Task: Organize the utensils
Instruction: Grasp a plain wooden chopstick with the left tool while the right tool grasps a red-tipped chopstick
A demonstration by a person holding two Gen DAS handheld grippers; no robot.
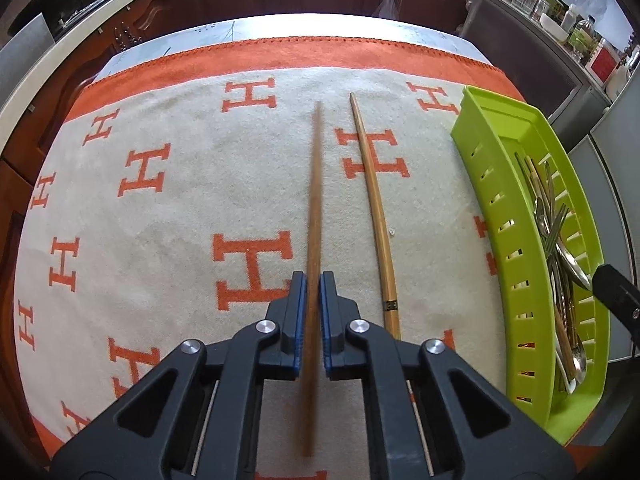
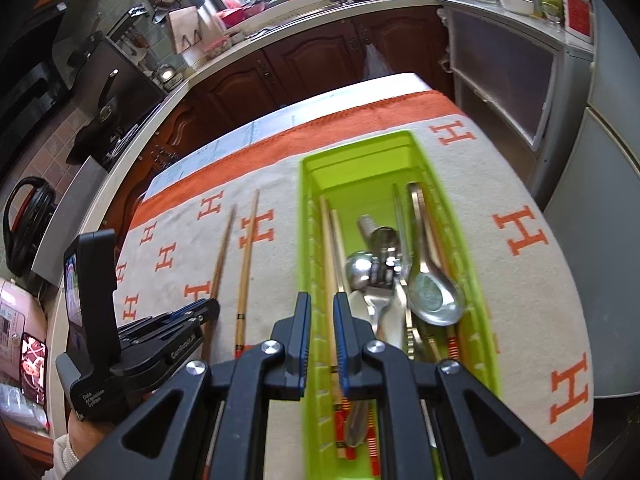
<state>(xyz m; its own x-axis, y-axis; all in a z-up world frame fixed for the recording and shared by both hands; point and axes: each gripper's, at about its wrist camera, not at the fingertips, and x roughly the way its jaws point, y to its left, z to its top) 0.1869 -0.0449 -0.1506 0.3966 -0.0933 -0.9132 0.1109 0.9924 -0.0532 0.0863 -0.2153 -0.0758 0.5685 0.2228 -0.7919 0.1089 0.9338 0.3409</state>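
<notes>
My left gripper [image 1: 313, 280] is shut on a brown wooden chopstick [image 1: 316, 184], which runs forward between the blue pads and looks blurred. A lighter second chopstick [image 1: 374, 200] lies just to its right on the blanket. Both chopsticks [image 2: 222, 256] [image 2: 248, 256] and the left gripper [image 2: 192, 312] also show in the right wrist view. The lime green slotted tray [image 1: 516, 216] holds spoons, forks and chopsticks [image 1: 560, 248]. My right gripper [image 2: 322, 300] hovers over the tray's left wall [image 2: 308, 240], open a little, with nothing gripped. A metal spoon [image 2: 434, 292] lies inside the tray.
A cream blanket with orange H marks [image 1: 180, 220] covers the table. Its orange border [image 1: 280, 52] marks the far edge. Dark wood cabinets [image 2: 312, 64] and a cluttered kitchen counter [image 2: 248, 16] stand beyond. A grey cabinet [image 2: 508, 80] is at the right.
</notes>
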